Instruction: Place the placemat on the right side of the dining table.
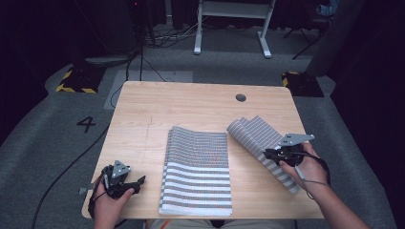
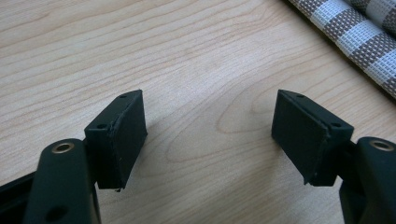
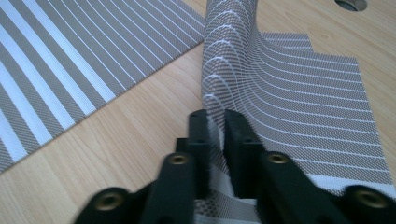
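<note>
Right gripper view — right gripper [image 3: 217,122] fingers nearly closed, pinching raised edge of striped placemat [image 3: 299,107]; left gripper [image 2: 210,140] fingers apart, empty. Step: folding — next likely carry edge across.

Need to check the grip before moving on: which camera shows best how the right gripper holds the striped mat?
The right gripper view: its jaws flank the raised edge of the striped mat up close. The high view shows the right gripper over that mat from afar. The left gripper view catches a striped corner, which mat unclear.

flat placemat [image 1: 198,171] near edge cut off; person's forearms cropped
</note>
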Tool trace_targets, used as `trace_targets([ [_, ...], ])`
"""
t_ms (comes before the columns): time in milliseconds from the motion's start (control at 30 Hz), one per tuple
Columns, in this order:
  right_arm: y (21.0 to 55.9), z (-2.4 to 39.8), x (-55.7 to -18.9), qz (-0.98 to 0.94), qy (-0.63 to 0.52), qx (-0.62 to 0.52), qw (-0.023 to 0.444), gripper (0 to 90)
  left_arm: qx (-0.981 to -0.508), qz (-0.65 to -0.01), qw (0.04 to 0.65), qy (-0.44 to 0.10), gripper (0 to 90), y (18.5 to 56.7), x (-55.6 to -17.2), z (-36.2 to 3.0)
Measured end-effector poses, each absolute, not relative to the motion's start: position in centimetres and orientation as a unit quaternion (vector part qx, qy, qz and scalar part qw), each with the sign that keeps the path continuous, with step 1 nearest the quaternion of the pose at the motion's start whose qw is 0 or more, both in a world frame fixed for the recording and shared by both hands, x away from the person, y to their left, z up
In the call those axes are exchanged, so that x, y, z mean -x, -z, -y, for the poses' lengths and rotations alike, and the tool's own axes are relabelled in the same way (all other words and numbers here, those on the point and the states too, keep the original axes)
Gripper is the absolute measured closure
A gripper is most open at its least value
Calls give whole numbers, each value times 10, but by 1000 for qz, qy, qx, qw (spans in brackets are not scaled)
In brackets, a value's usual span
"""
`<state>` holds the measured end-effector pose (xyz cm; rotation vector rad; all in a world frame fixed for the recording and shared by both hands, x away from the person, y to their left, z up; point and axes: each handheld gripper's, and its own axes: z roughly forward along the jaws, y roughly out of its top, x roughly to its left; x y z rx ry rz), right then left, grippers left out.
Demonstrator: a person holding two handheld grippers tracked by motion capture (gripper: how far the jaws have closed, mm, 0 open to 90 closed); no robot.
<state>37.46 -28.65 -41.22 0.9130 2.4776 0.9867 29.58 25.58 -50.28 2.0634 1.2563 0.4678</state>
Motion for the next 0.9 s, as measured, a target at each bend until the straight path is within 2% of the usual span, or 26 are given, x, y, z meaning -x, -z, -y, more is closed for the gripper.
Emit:
trace_targets([
  [67, 407, 288, -371, -857, -368, -313, 181, 637, -790, -481, 334, -180, 266, 503, -296, -256],
  [133, 400, 291, -369, -847, -385, -312, 194, 597, -791, -481, 333, -179, 266, 503, -296, -256],
  [300, 381, 310, -371, -828, -400, -327, 219, 603, -791, -481, 334, -179, 266, 503, -296, -256],
  [400, 381, 323, -378, -821, -395, -348, 220, 589, -790, -481, 334, -179, 266, 503, -296, -256],
  [667, 409, 353, -408, -814, -368, -405, 194, 574, -790, -481, 334, -180, 266, 503, -296, -256],
  [867, 431, 360, -423, -813, -351, -424, 189, 564, -792, -481, 333, -176, 266, 502, -296, -256],
  [900, 438, 360, -428, -809, -349, -441, 171, 569, -791, -481, 335, -178, 266, 503, -296, -256],
])
